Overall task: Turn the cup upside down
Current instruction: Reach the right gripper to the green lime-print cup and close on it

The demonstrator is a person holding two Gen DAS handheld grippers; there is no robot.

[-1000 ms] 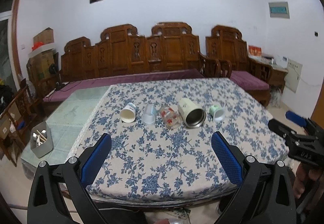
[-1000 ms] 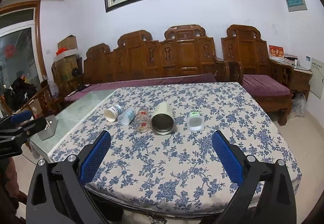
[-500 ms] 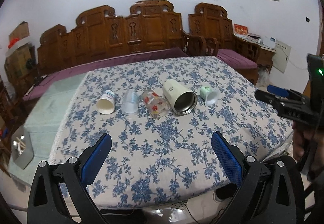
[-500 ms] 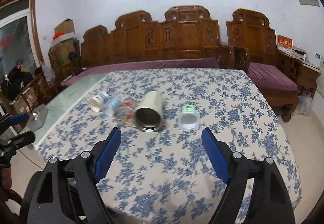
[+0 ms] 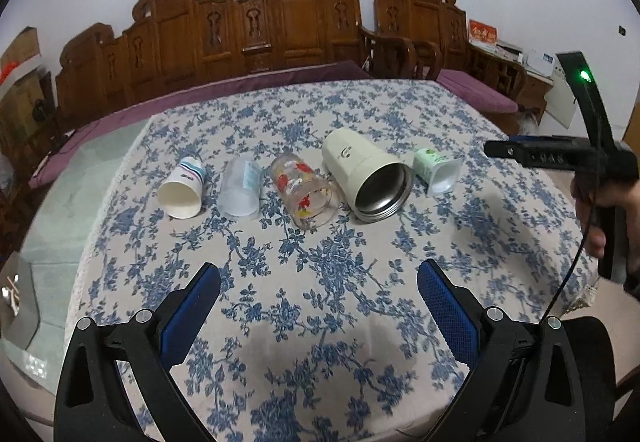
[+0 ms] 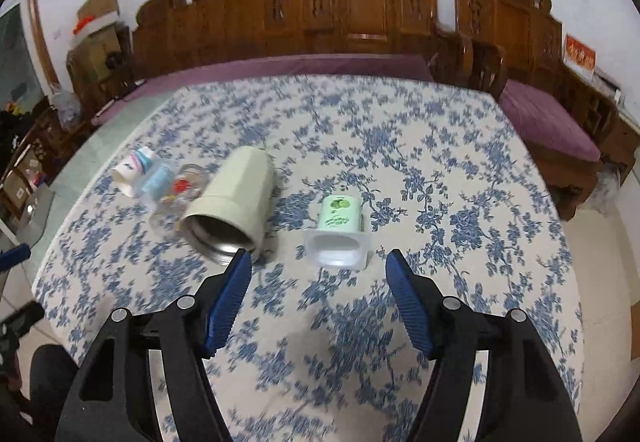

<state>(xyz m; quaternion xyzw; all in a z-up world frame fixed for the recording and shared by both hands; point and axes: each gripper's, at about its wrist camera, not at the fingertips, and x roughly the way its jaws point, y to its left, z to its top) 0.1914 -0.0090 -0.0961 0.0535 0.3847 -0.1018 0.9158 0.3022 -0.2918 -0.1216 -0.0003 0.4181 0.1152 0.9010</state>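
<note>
Several cups lie on their sides in a row on the floral tablecloth (image 5: 320,282), mouths toward me: a paper cup (image 5: 182,188), a clear plastic cup (image 5: 241,192), a flowered glass (image 5: 306,192), a cream steel tumbler (image 5: 366,174) and a small green-and-white cup (image 5: 436,172). My left gripper (image 5: 318,278) is open and empty over the near table. My right gripper (image 6: 319,262) is open, just short of the green-and-white cup (image 6: 338,232), with the tumbler (image 6: 232,202) near its left finger. It also shows in the left wrist view (image 5: 556,154).
A carved wooden bench (image 5: 280,30) with purple cushions runs behind the table, and another (image 6: 540,114) along the right. The table's near edge (image 5: 360,430) is below my left gripper. A small bin (image 5: 16,306) sits on the floor at left.
Both grippers have moved forward and lower over the table. The right gripper has closed in on the green-and-white cup and its jaws have narrowed somewhat. The cups have not moved.
</note>
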